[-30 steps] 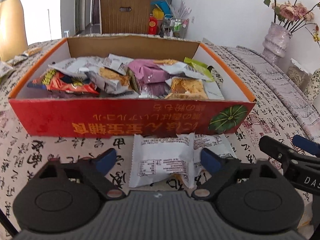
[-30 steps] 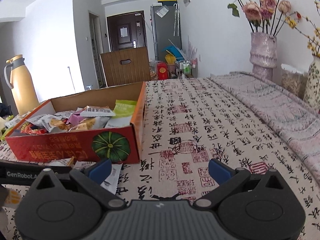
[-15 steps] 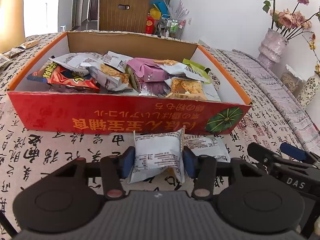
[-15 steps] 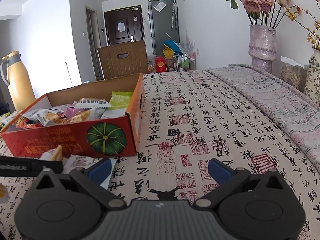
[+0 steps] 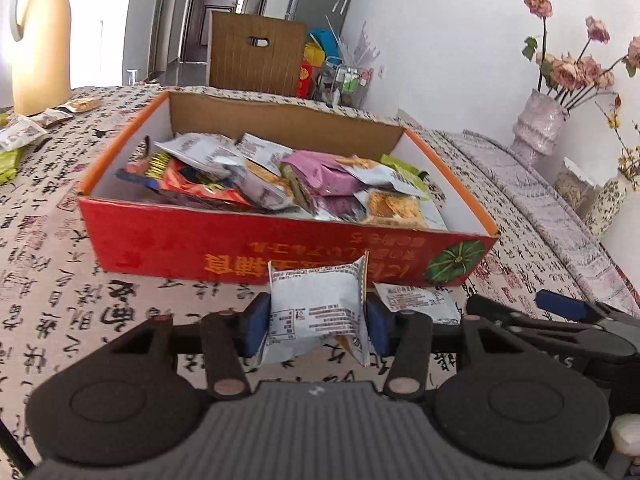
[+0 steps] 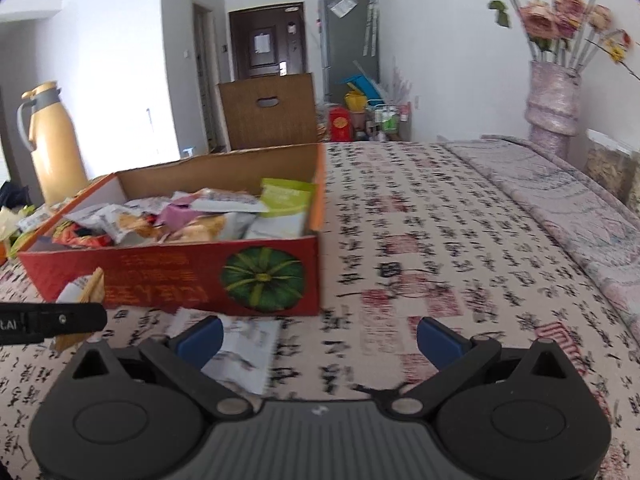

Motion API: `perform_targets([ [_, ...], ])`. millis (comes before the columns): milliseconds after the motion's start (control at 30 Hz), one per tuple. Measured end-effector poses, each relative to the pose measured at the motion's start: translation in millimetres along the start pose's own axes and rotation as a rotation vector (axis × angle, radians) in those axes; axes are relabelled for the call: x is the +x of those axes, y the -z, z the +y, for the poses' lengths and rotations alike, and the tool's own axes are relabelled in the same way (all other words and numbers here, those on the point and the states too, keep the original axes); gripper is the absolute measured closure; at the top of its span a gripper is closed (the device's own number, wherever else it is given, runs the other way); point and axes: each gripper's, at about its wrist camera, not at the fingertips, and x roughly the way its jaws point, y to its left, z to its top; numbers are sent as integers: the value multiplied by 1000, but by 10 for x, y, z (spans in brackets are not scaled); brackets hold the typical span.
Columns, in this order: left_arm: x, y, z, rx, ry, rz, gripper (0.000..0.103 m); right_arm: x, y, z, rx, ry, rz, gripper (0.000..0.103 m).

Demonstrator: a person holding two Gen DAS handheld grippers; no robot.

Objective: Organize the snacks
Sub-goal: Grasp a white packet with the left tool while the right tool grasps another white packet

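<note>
A white snack packet (image 5: 318, 308) sits pinched between the blue pads of the left gripper (image 5: 316, 326), its crimped top edge standing up and its lower corners drooping. It hangs just in front of the near wall of the red box (image 5: 168, 242), lifted off the tablecloth (image 5: 60, 304). From the right-hand camera only a corner of this packet (image 6: 82, 290) shows, above the black finger of the left gripper (image 6: 52, 322), against the box front.

A second white packet (image 5: 416, 306) lies flat on the cloth at the foot of the box, close to the corner printed with a green pumpkin (image 5: 460, 262). The right gripper (image 6: 318, 338) hovers near that same corner with its fingers spread wide and nothing between them; its left pad (image 6: 200, 338) overlaps the flat packet (image 6: 244, 348) in that view, though I can't tell whether it touches.

The box (image 6: 168, 276) is open-topped, with orange rims, and is heaped with loose snack packets (image 5: 280, 178): silver, purple, red and pale green wrappers all jumbled together.

To the left of the box a few more small packets (image 5: 24, 136) are scattered on the cloth, near a tall yellow flask (image 5: 38, 36). Well off to the right of the box stands a vase of faded pink roses (image 5: 540, 120). Beyond the far wall of the box, past the table edge, is a brown chair back (image 5: 256, 54), and behind it a dark door (image 6: 266, 40).
</note>
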Motion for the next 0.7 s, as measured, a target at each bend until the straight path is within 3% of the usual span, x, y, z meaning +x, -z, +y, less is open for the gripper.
perform_targets([
  [467, -214, -10, 335, -46, 2, -35, 53, 508, -146, 539, -48, 31, 138, 0],
  [700, -269, 4, 422, -62, 7, -45, 53, 626, -122, 559, -13, 48, 161, 0],
])
